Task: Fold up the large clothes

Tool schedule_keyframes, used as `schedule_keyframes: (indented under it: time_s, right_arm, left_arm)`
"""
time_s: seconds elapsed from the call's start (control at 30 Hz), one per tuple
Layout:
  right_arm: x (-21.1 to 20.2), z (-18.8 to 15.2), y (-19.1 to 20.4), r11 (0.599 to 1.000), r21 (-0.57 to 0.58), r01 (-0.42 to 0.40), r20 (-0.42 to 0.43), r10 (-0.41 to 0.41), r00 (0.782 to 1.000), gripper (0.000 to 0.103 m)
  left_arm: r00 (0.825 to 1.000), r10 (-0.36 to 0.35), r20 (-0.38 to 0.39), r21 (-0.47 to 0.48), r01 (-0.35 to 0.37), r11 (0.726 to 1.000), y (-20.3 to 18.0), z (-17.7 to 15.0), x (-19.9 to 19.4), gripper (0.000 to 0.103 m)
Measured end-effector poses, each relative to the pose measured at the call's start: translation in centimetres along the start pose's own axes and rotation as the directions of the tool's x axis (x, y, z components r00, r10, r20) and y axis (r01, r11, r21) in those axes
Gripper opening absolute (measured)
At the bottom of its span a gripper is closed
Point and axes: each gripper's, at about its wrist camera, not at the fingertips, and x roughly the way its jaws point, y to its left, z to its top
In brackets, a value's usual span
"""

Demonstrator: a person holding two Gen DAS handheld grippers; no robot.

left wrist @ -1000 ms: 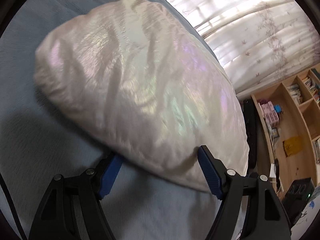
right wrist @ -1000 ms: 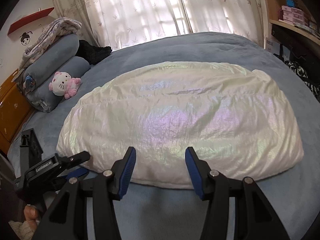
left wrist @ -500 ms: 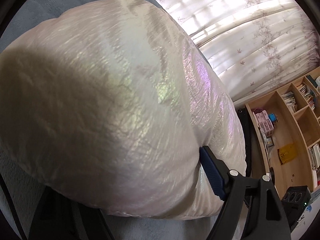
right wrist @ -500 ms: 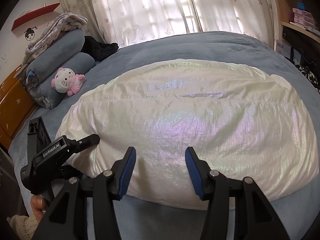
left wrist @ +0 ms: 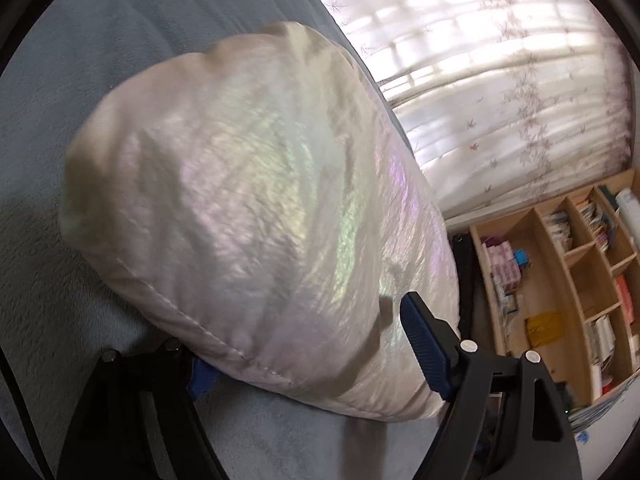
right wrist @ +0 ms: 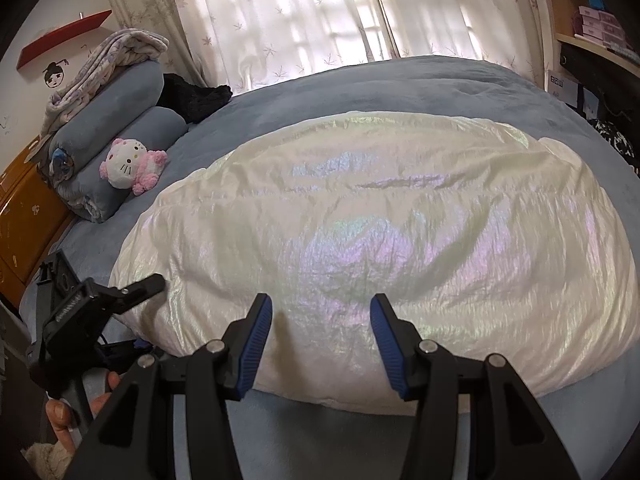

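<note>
A puffy, pearly white jacket (right wrist: pixel 380 220) lies spread on a bed with a blue cover (right wrist: pixel 400 80). My right gripper (right wrist: pixel 320 312) hovers open over the jacket's near edge, with nothing pinched between its blue pads. My left gripper (right wrist: pixel 150 312), held by a hand, straddles the jacket's left edge. In the left wrist view the jacket (left wrist: pixel 260 220) bulges between the wide jaws of the left gripper (left wrist: pixel 304 336). One pad is tucked under the hem and the other pad (left wrist: pixel 422 348) rests at the jacket's side. I see no squeeze on the fabric.
Rolled blue bedding (right wrist: pixel 120 136), a pink and white plush cat (right wrist: pixel 128 164) and a black cloth (right wrist: pixel 196 96) sit at the bed's far left. An orange cabinet (right wrist: pixel 24 220) stands beside them. Curtains (right wrist: pixel 320 12) hang behind, and a wooden shelf unit (left wrist: pixel 560 280) stands past the bed.
The left gripper has slid onto the jacket's edge, so one pad now sits under the hem. The right gripper came nearer and lower over the jacket, then held still.
</note>
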Motion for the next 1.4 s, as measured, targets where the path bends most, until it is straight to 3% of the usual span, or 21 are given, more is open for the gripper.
schedule_keyframes:
  time_s: [0.23, 0.5, 0.57, 0.63, 0.73, 0.93, 1.07, 1.17, 1.27, 1.4]
  right_arm:
    - [0.3, -0.5, 0.2, 1.0, -0.002, 0.007, -0.008, -0.007, 1.0, 0.051]
    - [1.3, -0.7, 0.9, 0.998, -0.052, 0.04, -0.035, -0.042, 0.999, 0.051]
    - [1.1, -0.4, 1.4, 0.993, -0.083, 0.08, -0.028, -0.082, 0.996, 0.051]
    - [0.8, 0.2, 1.6, 0.989, -0.094, 0.114, -0.003, -0.115, 0.993, 0.045]
    - [0.4, 2.3, 1.3, 0.982, -0.089, 0.166, 0.05, -0.163, 0.985, 0.04]
    - [2.6, 7.7, 0.4, 0.971, -0.074, 0.227, 0.148, -0.214, 0.965, 0.025]
    - [6.1, 9.2, -0.5, 0.963, -0.065, 0.26, 0.13, -0.25, 0.959, 0.023]
    - [9.6, 7.9, -0.8, 0.973, -0.095, 0.21, 0.044, -0.207, 0.977, 0.023]
    - [11.0, 5.9, -0.7, 0.97, -0.111, 0.217, 0.071, -0.21, 0.975, 0.023]
    - [11.6, 5.0, -2.5, 0.991, -0.034, 0.131, 0.063, -0.129, 0.99, 0.021]
  left_arm:
    - [0.998, 0.035, 0.053, 0.025, -0.037, 0.999, 0.3, 1.7, 2.3, 0.084]
    - [0.98, 0.049, 0.191, -0.07, -0.036, 0.997, 0.0, 4.6, 3.6, 0.085]
    - [0.973, 0.063, 0.221, -0.053, -0.053, 0.997, -0.7, 4.8, 3.5, 0.069]
    - [0.965, 0.09, 0.246, 0.036, -0.102, 0.994, -2.3, 4.6, 3.3, 0.046]
    - [0.949, 0.126, 0.289, 0.141, -0.172, 0.975, -4.7, 3.6, 2.8, 0.029]
    - [0.911, 0.153, 0.382, 0.305, -0.281, 0.91, -9.7, 0.3, 0.5, 0.022]
    - [0.884, 0.119, 0.452, 0.423, -0.33, 0.844, -12.4, -2.0, -2.1, 0.022]
    - [0.886, 0.117, 0.448, 0.497, -0.356, 0.791, -14.6, -3.2, -2.1, 0.022]
    - [0.889, 0.114, 0.443, 0.57, -0.377, 0.73, -17.7, -4.9, -0.8, 0.022]
    - [0.887, 0.083, 0.455, 0.676, -0.404, 0.616, -20.5, -7.9, -0.4, 0.022]
